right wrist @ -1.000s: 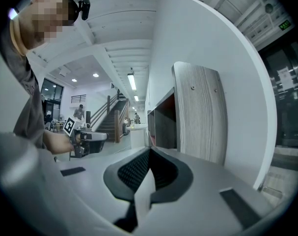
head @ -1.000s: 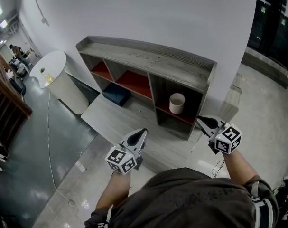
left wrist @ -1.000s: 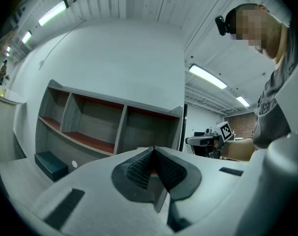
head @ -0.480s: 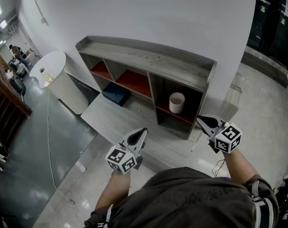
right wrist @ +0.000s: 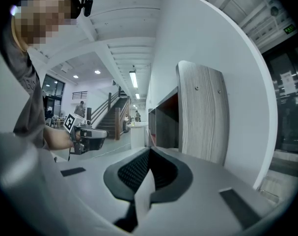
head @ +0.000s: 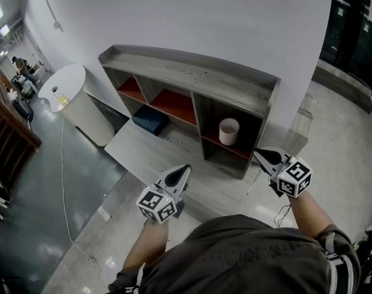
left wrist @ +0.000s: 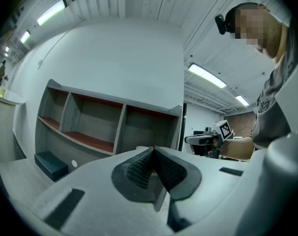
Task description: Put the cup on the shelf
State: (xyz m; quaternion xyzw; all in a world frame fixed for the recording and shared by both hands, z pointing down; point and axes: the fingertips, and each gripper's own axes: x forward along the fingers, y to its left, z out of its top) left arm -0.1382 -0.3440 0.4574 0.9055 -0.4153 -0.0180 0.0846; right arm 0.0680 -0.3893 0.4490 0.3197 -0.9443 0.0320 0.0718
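So the left gripper [head: 184, 169] and right gripper [head: 257, 154] are both hanging pinched closed, empty. The white cylindrical cup [head: 228, 132] is sitting, upright I think, inside the grey wooden shelf [head: 192, 78] just ahead of the right one.

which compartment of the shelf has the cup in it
The rightmost compartment: the white cup stands upright on its red board. The left compartment and middle compartment show only bare red boards.

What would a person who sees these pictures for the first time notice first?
The grey wooden shelf against the white wall draws the eye first, with a white cup standing in its right compartment. In front of it, the left gripper and the right gripper are both shut and hold nothing.
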